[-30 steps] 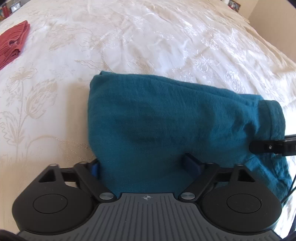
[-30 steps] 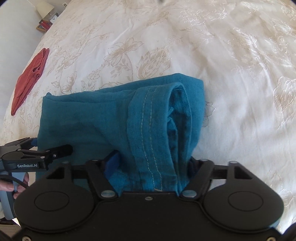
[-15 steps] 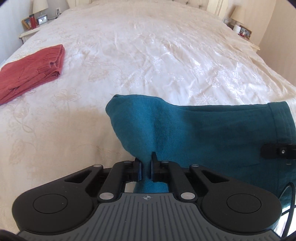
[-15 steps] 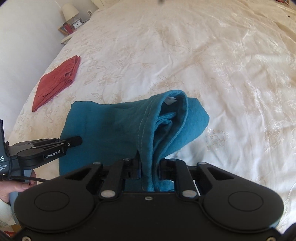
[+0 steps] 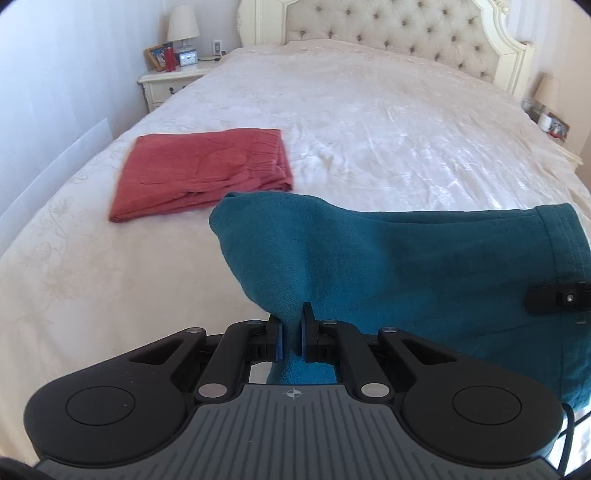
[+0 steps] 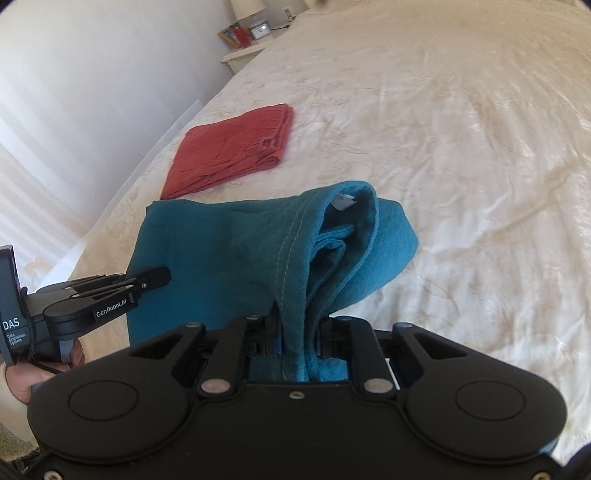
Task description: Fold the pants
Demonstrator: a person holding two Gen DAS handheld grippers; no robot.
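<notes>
Left tool (image 5: 291, 332): clamped tight on a pinch of the teal pants (image 5: 424, 258), with the cloth bunched between its blue-edged pads and rising out of them.
Right tool (image 6: 298, 338): closed on a thicker bundle, the stitched waistband end of the same pants, several layers gathered between its fingers; a white label shows inside the fold just beyond.
Teal pants: folded, slung between the two tools and held up over the near part of the bed (image 5: 369, 122), the span between the grips sagging a little.
Person's hand (image 6: 26, 376): wrapped round the handle of the left tool, seen at the lower left edge of the right wrist view.
Red garment (image 5: 203, 173): folded flat on the bedspread, beyond the teal pants and towards the left side of the bed, apart from them.
Nightstand (image 5: 170, 85): beside the bed on the left, carrying a lamp (image 5: 183, 27), a small clock and a picture frame.
Headboard (image 5: 388, 26): tufted and pale, at the far end.
</notes>
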